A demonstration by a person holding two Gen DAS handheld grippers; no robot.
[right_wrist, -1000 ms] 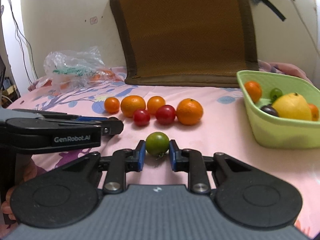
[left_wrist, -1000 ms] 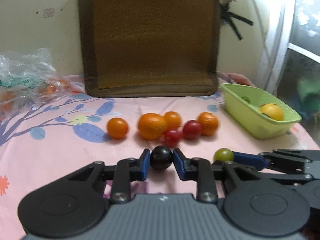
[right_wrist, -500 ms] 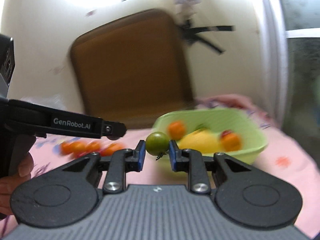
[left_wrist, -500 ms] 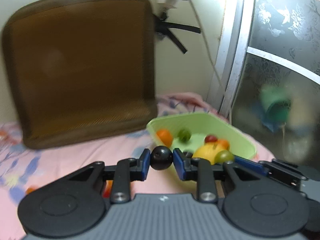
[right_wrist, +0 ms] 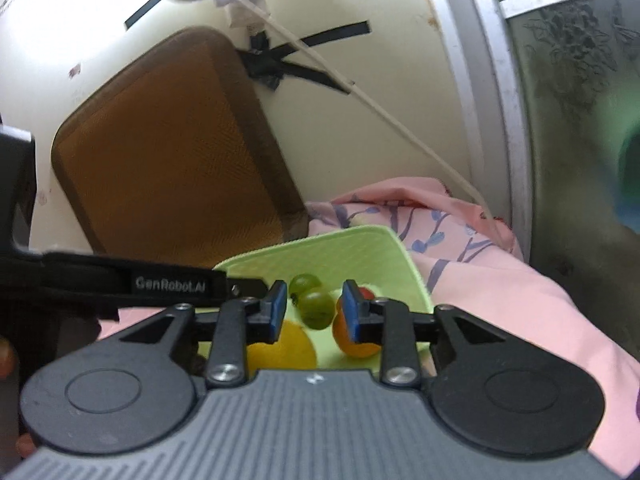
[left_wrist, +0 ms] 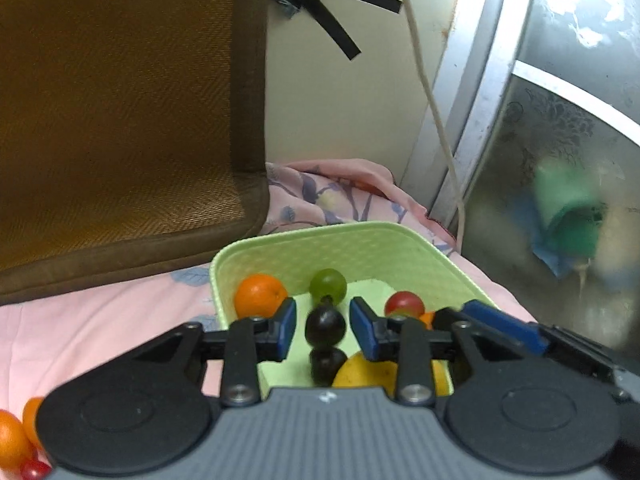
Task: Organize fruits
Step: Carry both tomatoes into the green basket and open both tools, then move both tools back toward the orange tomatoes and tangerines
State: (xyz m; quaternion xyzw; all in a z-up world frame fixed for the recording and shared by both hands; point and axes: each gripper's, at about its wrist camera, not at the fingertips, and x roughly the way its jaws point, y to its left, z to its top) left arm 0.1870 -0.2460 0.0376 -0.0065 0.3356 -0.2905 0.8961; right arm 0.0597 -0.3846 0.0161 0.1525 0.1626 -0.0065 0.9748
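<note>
Nearest the left wrist camera, the left gripper (left_wrist: 323, 330) hangs over the pale green plastic basket (left_wrist: 360, 246) with its blue-padded fingers (left_wrist: 285, 326) spread apart, and the small dark round fruit (left_wrist: 325, 325) sits in the gap, touching neither pad, apparently dropping free. Another dark fruit lies just under it at 6 o'clock, a yellow lemon (left_wrist: 368, 372) at 5 o'clock. In its own view, the right gripper (right_wrist: 313, 311) is likewise open above the same basket, with the small green round fruit (right_wrist: 317, 308) loose between the pads. Further off, an orange (left_wrist: 260, 294) rests at 11 o'clock, a green grape-like fruit (left_wrist: 328, 285) at 12. Both fruits lie straight ahead of their fingers, so withdrawing looks unobstructed.
</note>
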